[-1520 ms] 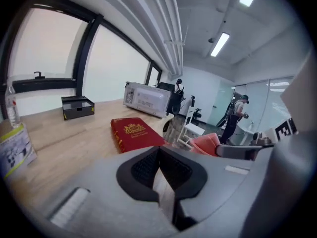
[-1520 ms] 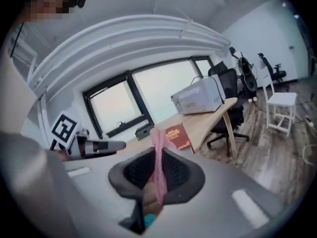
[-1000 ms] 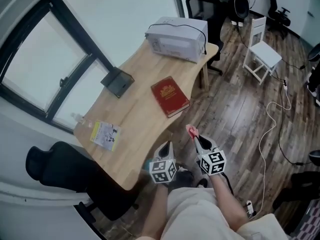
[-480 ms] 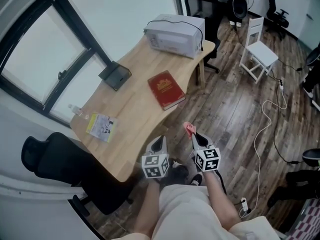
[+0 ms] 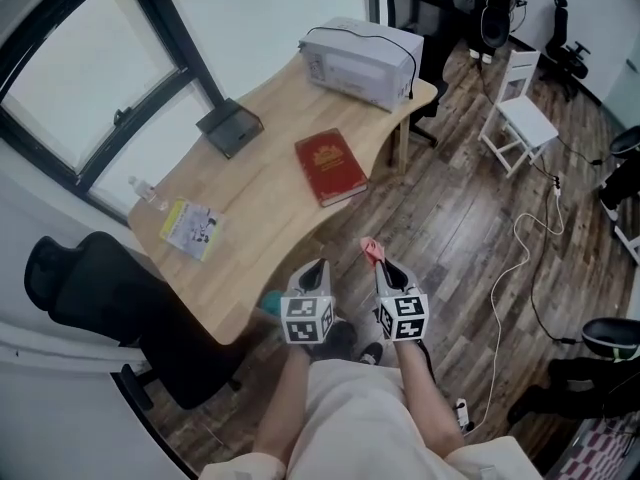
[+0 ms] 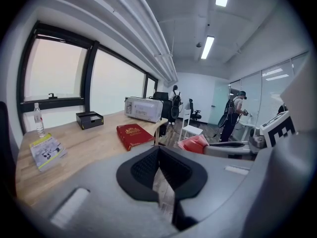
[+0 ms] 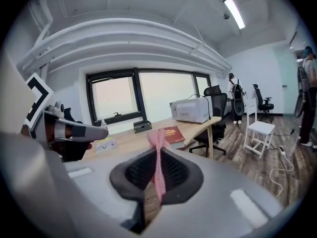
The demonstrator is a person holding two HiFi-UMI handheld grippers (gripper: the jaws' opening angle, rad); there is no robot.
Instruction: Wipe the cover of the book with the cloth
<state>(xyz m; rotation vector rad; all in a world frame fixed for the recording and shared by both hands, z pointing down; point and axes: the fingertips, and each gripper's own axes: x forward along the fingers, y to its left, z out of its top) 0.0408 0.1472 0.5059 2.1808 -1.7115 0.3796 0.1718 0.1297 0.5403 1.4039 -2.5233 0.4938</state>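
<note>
L gripper (image 5: 316, 267): fingers pressed together at the tips w/ nothing between them; a thin slit lower down shows only the wood floor (image 5: 460, 218). R gripper (image 5: 382, 265): fingers closed on the pink cloth (image 5: 371, 250), pinched into a thin strip that pokes up past the tips. Both grippers are held side by side, close together, off the near edge of the worktop (image 5: 262, 230) and over the floor.

The red book (image 5: 330, 166) lies flat on the worktop, cover up, well ahead of both sets of fingers and a bit left of the R ones; neither cloth nor fingers touch it. Beyond the book sits a white appliance (image 5: 360, 53). Ahead-left of the L fingers is a black tray (image 5: 232, 126), and further left a booklet (image 5: 190, 229) w/ a bottle (image 5: 145, 191) just beside it.
</note>
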